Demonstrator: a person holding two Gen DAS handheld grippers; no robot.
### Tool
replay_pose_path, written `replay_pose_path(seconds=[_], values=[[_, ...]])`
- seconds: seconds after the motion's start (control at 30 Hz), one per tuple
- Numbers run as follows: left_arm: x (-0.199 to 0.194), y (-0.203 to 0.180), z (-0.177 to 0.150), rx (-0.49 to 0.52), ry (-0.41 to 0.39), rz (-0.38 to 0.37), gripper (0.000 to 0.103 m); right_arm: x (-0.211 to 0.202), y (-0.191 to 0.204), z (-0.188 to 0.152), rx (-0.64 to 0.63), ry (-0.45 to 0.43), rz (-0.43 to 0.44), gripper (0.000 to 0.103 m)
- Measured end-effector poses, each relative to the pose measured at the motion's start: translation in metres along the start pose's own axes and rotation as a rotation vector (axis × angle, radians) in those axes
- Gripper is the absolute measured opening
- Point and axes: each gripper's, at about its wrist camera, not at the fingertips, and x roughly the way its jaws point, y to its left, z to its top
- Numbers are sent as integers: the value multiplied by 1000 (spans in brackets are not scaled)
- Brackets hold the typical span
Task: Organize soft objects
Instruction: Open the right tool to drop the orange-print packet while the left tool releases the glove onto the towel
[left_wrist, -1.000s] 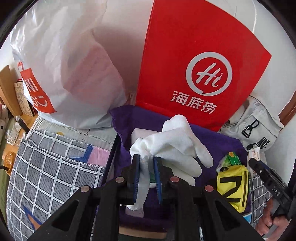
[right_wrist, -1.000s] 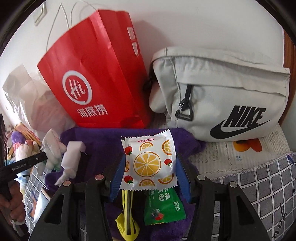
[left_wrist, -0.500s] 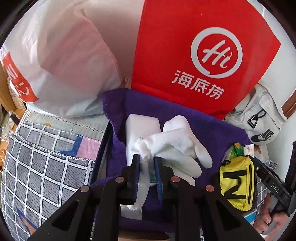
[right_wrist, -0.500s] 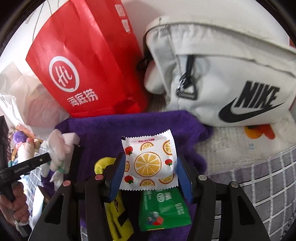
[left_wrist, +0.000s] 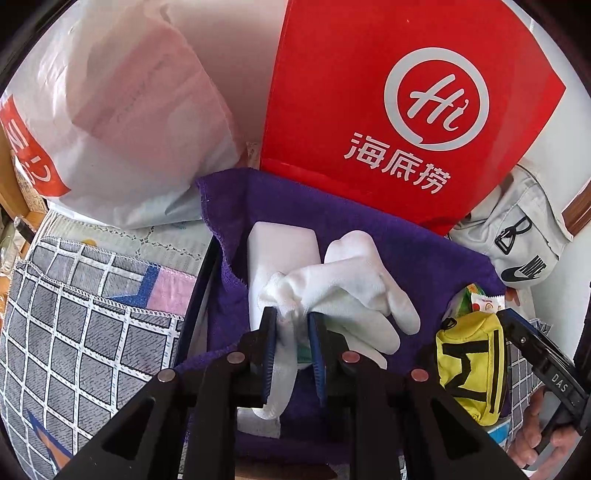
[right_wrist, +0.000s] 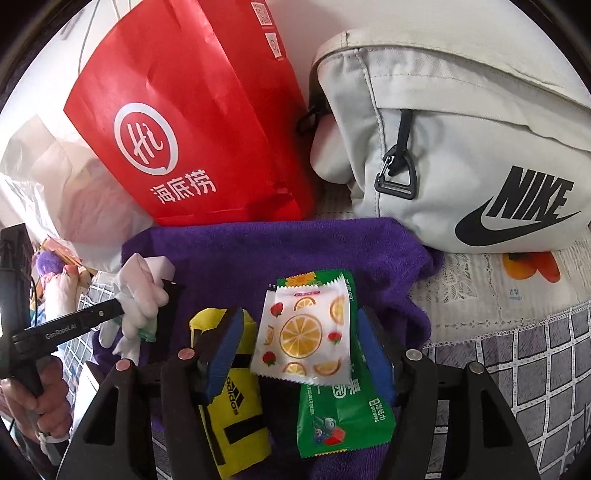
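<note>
Socks come first in the left wrist view: the left gripper (left_wrist: 290, 332) is clamped on a bundle of white socks (left_wrist: 347, 284), its blue pads pinched close on the cuff end while the toes spill forward. The bundle hangs over a purple towel (left_wrist: 406, 236) that seems to line a dark-edged box; a white block (left_wrist: 280, 243) lies on the towel under it. A yellow pouch (left_wrist: 469, 365) sits at the towel's right side, beside the right gripper's black body. Behind stand a red paper bag (left_wrist: 406, 110) and a white plastic bag (left_wrist: 122, 122). This gripper is pitched down toward the towel, so the socks look close to being set down but are not yet let go.

From the right wrist, the right gripper (right_wrist: 295, 354) stands wide apart, and an orange-print sachet (right_wrist: 304, 336) lies between its pads without being squeezed, resting on a green snack packet (right_wrist: 340, 413). I judge it released. The yellow Adidas pouch sits just left, on the same towel. A grey Nike bag (right_wrist: 461, 155) rests beyond. Several soft items are already gathered; the socks remain.
</note>
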Motion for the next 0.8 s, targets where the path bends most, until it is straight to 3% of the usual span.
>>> replay_pose_path(seconds=[0.3, 0.53, 0.6, 0.8], values=[[-7, -5, -2, 10, 9, -10, 43, -24, 12, -5, -36, -43, -15, 63], [-27, -8, -2, 13, -7, -6, 46, -42, 36, -3, -94, -74, -40, 63], [-40, -9, -6, 23, -34, 3, 52, -55, 47, -6, -115, -97, -45, 63], [-73, -8, -31, 11, -38, -20, 54, -94, 74, -37, -176, -92, -91, 63]])
